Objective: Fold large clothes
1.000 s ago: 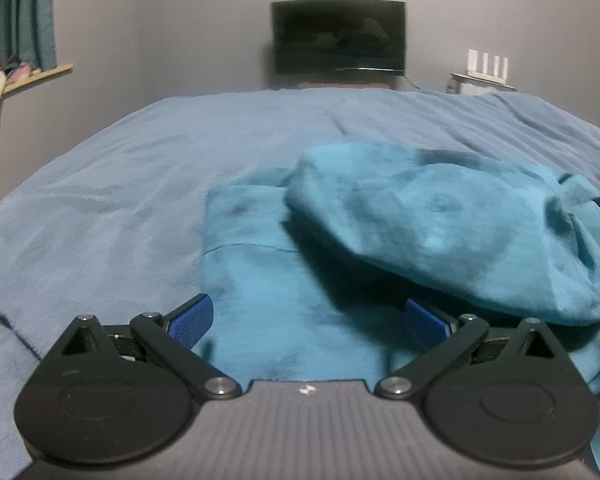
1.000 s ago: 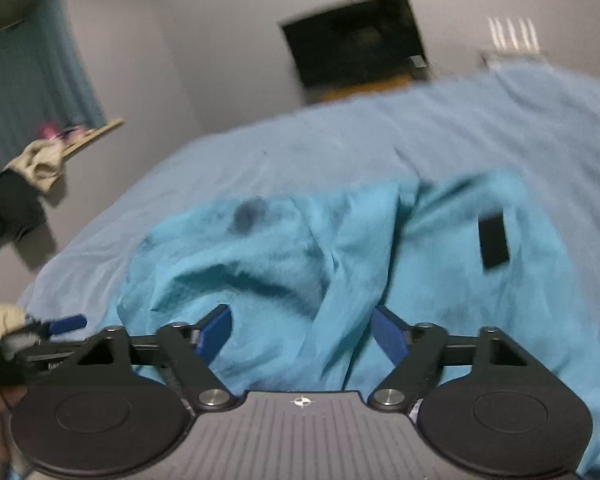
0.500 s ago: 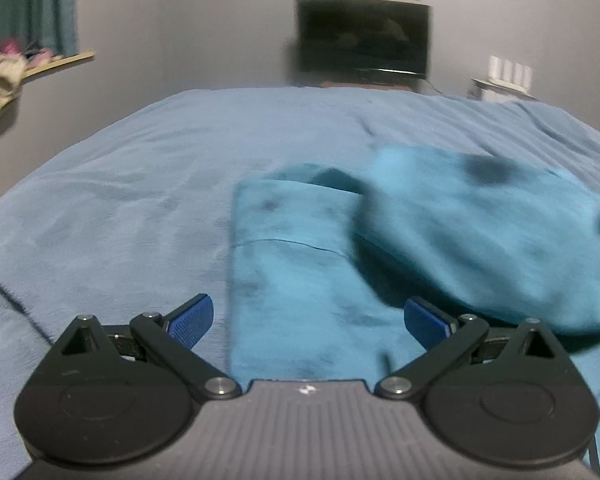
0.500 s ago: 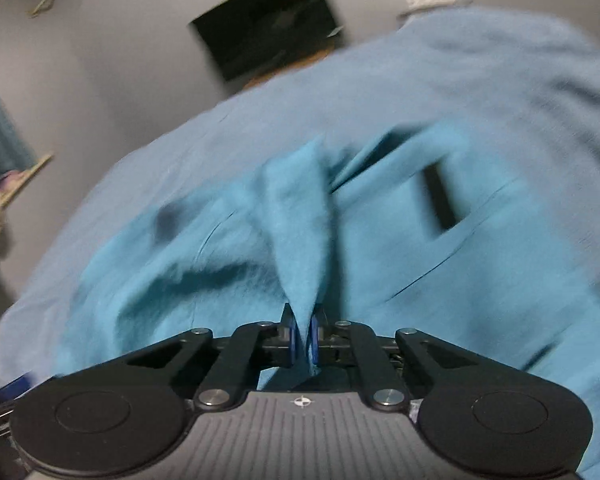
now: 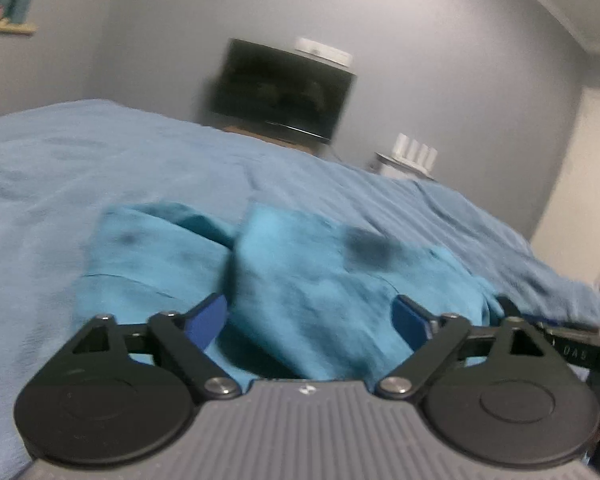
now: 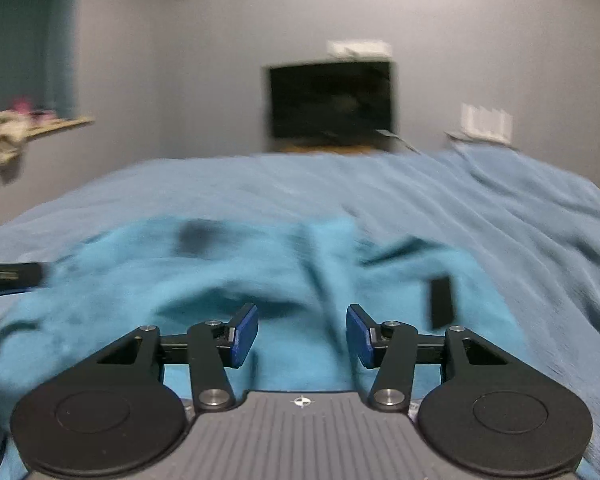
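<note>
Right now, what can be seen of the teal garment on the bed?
The teal garment is soft, matte cloth lying rumpled on the blue bedspread, one portion folded over another with a shadowed gap beneath. A dark smudge shows on top, a seam line near its left edge, and a small black tag toward its right side. Neither gripper's pads press it. Motion blur hides finer detail.
</note>
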`<state>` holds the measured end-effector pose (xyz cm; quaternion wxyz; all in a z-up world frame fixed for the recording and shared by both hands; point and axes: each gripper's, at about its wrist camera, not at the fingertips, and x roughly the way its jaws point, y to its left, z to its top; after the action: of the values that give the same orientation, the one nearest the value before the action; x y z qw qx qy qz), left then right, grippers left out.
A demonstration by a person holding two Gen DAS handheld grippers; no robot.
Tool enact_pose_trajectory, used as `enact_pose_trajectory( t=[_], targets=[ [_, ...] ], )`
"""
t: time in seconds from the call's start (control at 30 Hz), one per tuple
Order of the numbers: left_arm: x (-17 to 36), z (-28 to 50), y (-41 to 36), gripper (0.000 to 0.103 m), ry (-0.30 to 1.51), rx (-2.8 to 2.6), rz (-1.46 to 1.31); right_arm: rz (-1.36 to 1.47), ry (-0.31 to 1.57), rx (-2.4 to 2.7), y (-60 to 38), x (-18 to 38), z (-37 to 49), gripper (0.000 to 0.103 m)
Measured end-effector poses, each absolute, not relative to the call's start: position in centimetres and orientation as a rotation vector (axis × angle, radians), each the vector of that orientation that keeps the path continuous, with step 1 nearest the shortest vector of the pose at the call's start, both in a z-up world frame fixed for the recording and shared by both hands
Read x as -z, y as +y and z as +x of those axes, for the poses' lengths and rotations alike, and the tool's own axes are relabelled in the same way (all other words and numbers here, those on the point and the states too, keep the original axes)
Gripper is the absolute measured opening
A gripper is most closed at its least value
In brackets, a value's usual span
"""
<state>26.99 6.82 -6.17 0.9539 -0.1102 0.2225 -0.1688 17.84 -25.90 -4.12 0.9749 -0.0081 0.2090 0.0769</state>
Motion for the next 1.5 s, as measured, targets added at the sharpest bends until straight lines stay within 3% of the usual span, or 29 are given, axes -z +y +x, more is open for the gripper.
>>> enact_pose_trajectory(
  t=[0.17, 0.2, 0.3, 0.4, 0.47, 0.6, 0.7, 0.97, 1.2, 1.3, 1.37, 1.43, 1.5],
  targets=[
    [8.5, 27.9, 3.4, 0.057, 0.537, 0.368, -0.072, -0.121, 0.489, -0.242, -23.5, 5.8, 18.8, 0.047],
    [9.0, 28.3, 2.9, 0.043, 0.583, 0.359, -0.030, -0.131, 0.518, -0.226, -23.5, 6.3, 18.9, 0.046],
    [10.6, 29.1, 2.0, 0.038, 0.706, 0.328, 0.051, -0.160, 0.565, -0.137, -24.4, 7.4, 20.0, 0.046],
    [11.0, 29.0, 1.6, 0.038, 0.707, 0.329, 0.085, -0.133, 0.584, -0.112, -25.5, 7.3, 20.3, 0.033],
    [11.2, 29.0, 1.3, 0.039, 0.700, 0.324, 0.104, -0.118, 0.567, -0.109, -25.6, 6.9, 20.0, 0.033],
    [11.2, 28.6, 1.2, 0.039, 0.694, 0.319, 0.117, -0.091, 0.408, -0.154, -25.3, 5.4, 17.9, 0.051],
    [11.1, 28.6, 1.1, 0.039, 0.693, 0.317, 0.121, -0.094, 0.348, -0.192, -24.4, 4.6, 17.6, 0.058],
    [11.0, 28.5, 1.1, 0.039, 0.691, 0.316, 0.126, -0.168, 0.538, -0.230, -20.9, 8.7, 21.1, 0.059],
    [11.2, 28.6, 1.2, 0.039, 0.690, 0.316, 0.129, -0.190, 0.490, -0.208, -21.6, 8.5, 19.3, 0.063],
    [11.2, 28.2, 1.3, 0.044, 0.673, 0.305, 0.136, -0.216, 0.533, -0.138, -22.4, 8.0, 18.2, 0.065],
    [11.3, 27.6, 1.3, 0.053, 0.651, 0.299, 0.155, -0.179, 0.564, -0.136, -23.5, 8.1, 17.7, 0.065],
    [11.2, 26.7, 1.4, 0.075, 0.622, 0.279, 0.187, -0.148, 0.544, -0.136, -24.1, 7.5, 16.4, 0.066],
    [10.8, 25.4, 1.6, 0.081, 0.590, 0.258, 0.212, -0.114, 0.449, -0.140, -24.9, 6.5, 14.3, 0.074]
  ],
)
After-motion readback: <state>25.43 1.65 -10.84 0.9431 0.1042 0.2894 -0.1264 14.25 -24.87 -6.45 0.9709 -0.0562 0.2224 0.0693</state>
